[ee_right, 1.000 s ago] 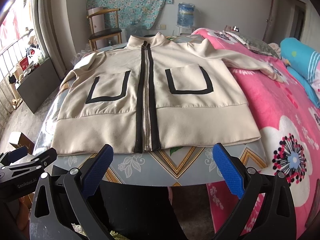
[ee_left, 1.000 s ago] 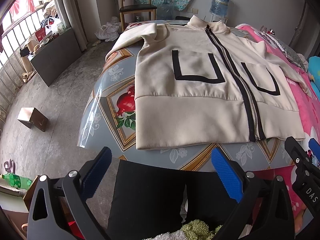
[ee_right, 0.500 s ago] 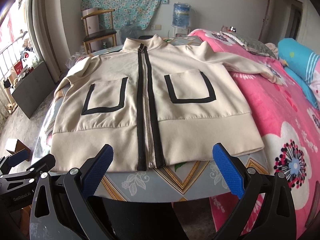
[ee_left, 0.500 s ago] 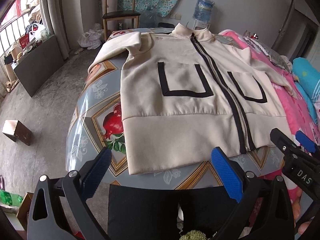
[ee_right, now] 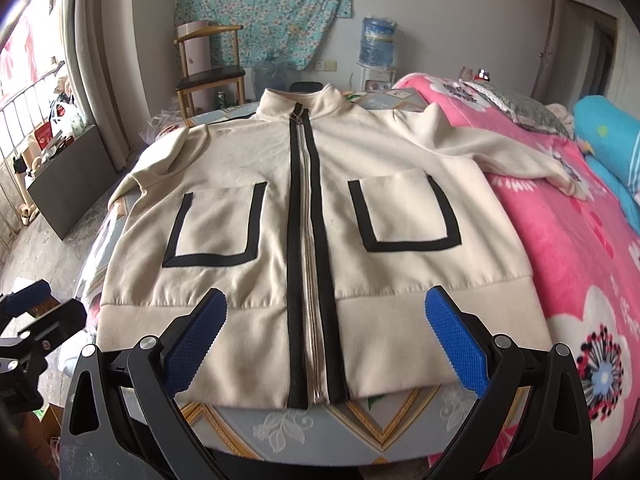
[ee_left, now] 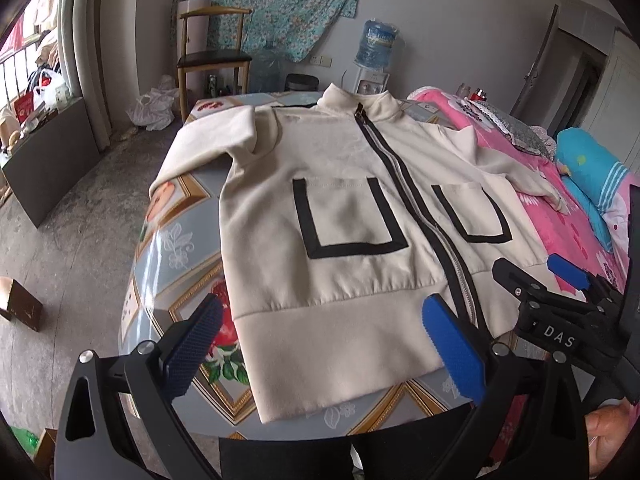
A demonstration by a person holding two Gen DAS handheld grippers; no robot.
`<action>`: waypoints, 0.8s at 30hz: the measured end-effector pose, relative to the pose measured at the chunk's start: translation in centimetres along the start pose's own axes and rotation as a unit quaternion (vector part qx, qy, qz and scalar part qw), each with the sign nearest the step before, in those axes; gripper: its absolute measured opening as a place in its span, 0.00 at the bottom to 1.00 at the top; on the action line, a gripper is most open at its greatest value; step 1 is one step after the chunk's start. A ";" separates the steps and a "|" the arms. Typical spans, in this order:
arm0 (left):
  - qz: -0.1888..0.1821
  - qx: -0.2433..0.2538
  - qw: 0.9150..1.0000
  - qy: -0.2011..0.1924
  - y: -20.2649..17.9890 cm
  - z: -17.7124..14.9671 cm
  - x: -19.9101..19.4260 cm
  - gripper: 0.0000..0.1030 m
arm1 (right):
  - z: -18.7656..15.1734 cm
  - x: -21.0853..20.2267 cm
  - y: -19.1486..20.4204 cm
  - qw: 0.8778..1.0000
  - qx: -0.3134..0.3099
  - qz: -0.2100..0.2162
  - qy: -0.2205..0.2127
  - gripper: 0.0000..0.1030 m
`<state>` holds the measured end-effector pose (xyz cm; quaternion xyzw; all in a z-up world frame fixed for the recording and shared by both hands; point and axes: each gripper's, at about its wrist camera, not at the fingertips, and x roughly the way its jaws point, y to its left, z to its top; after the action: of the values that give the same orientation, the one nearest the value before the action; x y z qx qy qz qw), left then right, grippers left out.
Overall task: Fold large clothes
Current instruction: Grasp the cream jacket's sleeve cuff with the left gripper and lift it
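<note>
The bed (ee_right: 568, 264), covered in a pink floral quilt, filled the right side of both views. Beside it stood a table (ee_left: 176, 240) with a patterned, glossy cloth. A cream jacket (ee_right: 312, 216), zipped to the collar and trimmed in black along the zipper and around two front pockets, lay flat and face up on the table; its hem sat near the table's front edge, one sleeve draped onto the quilt, and the other was bent back at the table's far left corner. The left gripper (ee_left: 320, 344) hovered over the hem's left portion, blue pads spread wide with nothing between them. The right gripper (ee_right: 320, 340) hung over the hem at the zipper, likewise spread and empty. A wooden chair (ee_right: 212, 68) and a water dispenser (ee_right: 376, 56) stood against the far wall beneath a floral hanging cloth (ee_right: 264, 4). A small cardboard box (ee_left: 20, 308) sat on the floor at left.
</note>
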<state>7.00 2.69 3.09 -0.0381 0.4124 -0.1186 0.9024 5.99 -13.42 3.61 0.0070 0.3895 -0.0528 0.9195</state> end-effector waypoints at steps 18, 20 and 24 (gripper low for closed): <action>-0.026 -0.051 0.997 -0.059 6.1 4.3 0.8 0.95 | 3.6 7.6 4.4 0.994 -0.073 0.069 0.041 0.93; -0.006 -0.056 0.997 -0.056 7.4 4.9 1.8 0.95 | 3.8 8.4 4.9 0.993 -0.079 0.075 0.045 0.93; 0.043 -0.073 0.995 -0.054 10.9 6.8 4.2 0.95 | 4.3 9.8 5.9 0.991 -0.085 0.091 0.053 0.93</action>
<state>16.79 12.00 2.65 -0.0924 0.3720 -0.0473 0.9224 16.46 -8.65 -0.61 -0.0335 0.4386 0.0647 0.8957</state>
